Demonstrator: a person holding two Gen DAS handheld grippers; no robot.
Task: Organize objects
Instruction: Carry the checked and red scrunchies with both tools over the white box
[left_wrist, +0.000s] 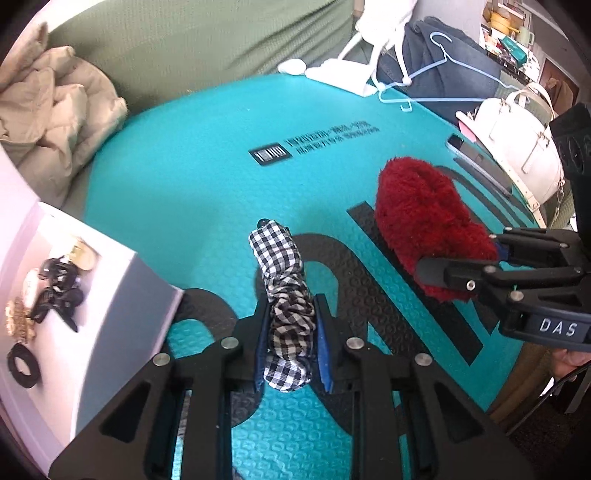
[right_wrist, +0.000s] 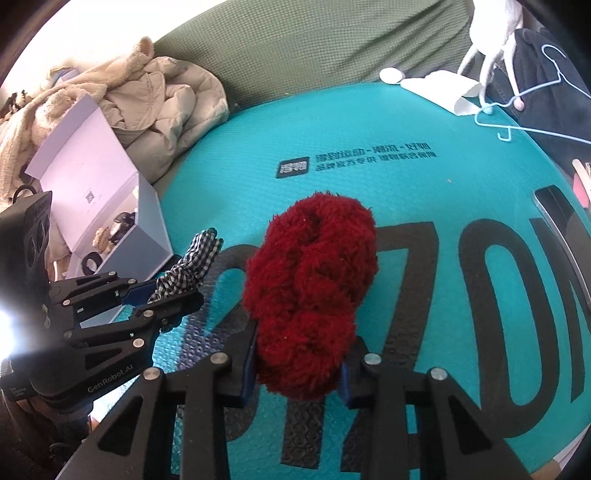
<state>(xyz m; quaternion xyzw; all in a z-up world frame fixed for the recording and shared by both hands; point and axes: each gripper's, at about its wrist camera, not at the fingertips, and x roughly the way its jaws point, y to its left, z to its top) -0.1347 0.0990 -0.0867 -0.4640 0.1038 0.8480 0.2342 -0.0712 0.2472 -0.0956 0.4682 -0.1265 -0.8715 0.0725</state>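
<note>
My left gripper (left_wrist: 291, 343) is shut on a black-and-white checked scrunchie (left_wrist: 282, 291), held above the teal mat (left_wrist: 184, 166). My right gripper (right_wrist: 295, 369) is shut on a fluffy red scrunchie (right_wrist: 310, 280). In the left wrist view the red scrunchie (left_wrist: 424, 221) and right gripper (left_wrist: 461, 266) are at the right. In the right wrist view the checked scrunchie (right_wrist: 192, 262) and left gripper (right_wrist: 162, 291) are at the left. An open white box (left_wrist: 74, 302) holding black hair clips and ties sits at the left; it also shows in the right wrist view (right_wrist: 96, 206).
A beige jacket (left_wrist: 55, 114) lies on the green sofa (left_wrist: 203, 40) behind the mat. A light blue hanger (left_wrist: 436, 74), white cloth (left_wrist: 343, 74), a white handbag (left_wrist: 517, 136) and a phone (left_wrist: 476, 158) are at the far right.
</note>
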